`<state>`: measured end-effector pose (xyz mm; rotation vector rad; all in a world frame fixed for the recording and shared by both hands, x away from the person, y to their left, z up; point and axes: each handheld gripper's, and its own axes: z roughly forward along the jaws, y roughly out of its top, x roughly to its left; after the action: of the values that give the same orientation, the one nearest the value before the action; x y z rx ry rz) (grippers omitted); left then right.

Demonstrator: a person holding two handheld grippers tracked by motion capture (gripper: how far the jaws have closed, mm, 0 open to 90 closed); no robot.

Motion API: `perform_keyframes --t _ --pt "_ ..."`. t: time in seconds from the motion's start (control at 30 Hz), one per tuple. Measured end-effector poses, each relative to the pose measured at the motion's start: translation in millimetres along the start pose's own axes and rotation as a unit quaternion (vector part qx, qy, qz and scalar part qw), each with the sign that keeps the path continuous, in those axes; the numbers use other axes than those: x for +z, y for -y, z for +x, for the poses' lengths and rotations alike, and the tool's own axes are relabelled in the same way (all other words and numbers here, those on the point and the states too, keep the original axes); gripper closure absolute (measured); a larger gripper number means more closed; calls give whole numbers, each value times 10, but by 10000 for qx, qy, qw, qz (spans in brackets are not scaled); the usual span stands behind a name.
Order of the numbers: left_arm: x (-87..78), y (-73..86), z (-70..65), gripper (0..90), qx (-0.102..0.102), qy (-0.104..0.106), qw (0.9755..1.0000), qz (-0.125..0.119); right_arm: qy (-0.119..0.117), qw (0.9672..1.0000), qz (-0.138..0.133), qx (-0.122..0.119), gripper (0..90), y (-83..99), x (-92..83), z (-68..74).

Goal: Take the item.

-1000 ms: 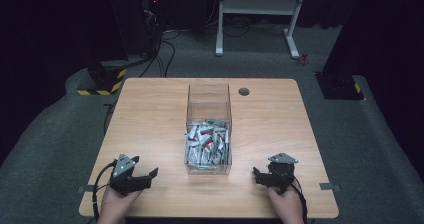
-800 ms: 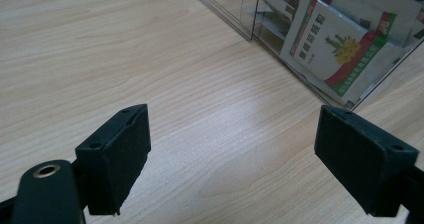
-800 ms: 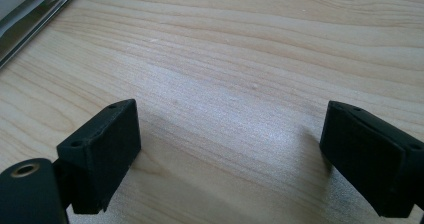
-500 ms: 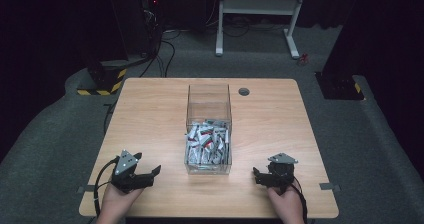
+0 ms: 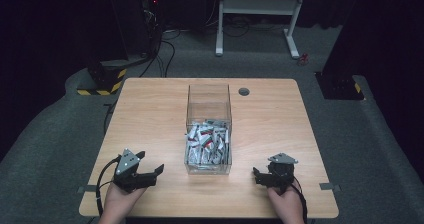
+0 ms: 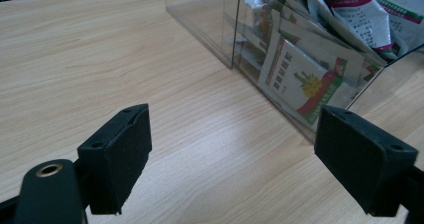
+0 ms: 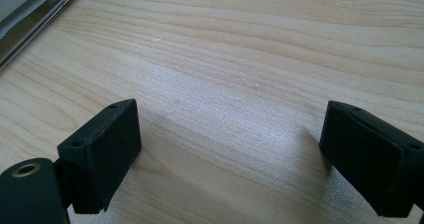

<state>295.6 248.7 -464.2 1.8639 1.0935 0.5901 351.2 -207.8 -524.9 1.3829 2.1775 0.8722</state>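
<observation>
A clear plastic bin (image 5: 209, 104) stands in the middle of the wooden table (image 5: 150, 109), its near half heaped with several small white packets (image 5: 207, 143) printed in red and green. My left gripper (image 5: 151, 173) rests near the table's front left, open and holding nothing, its jaws pointing toward the bin. In the left gripper view the bin's corner (image 6: 235, 59) and packets (image 6: 305, 79) lie just ahead on the right. My right gripper (image 5: 259, 176) sits at the front right, open and holding nothing, over bare wood (image 7: 240, 74).
A small dark round hole (image 5: 244, 91) marks the table's far side. Beyond the table are a white metal stand (image 5: 260, 14), cables on the grey carpet and a yellow-black striped base (image 5: 102, 81). Bare wood lies to both sides of the bin.
My left gripper has shifted slightly right and toward the bin. The right gripper has barely moved.
</observation>
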Motion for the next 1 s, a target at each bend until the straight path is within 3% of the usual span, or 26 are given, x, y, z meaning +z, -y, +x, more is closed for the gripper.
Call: perform_keyframes --t 0.3,1.0 --pt "-7 -60 -31 164 -24 62 9999 -147 7 10000 3 12 97 1 -1 5" --pt "17 -211 -173 164 101 224 9995 -192 -11 10000 -10 -33 104 1 -2 6"
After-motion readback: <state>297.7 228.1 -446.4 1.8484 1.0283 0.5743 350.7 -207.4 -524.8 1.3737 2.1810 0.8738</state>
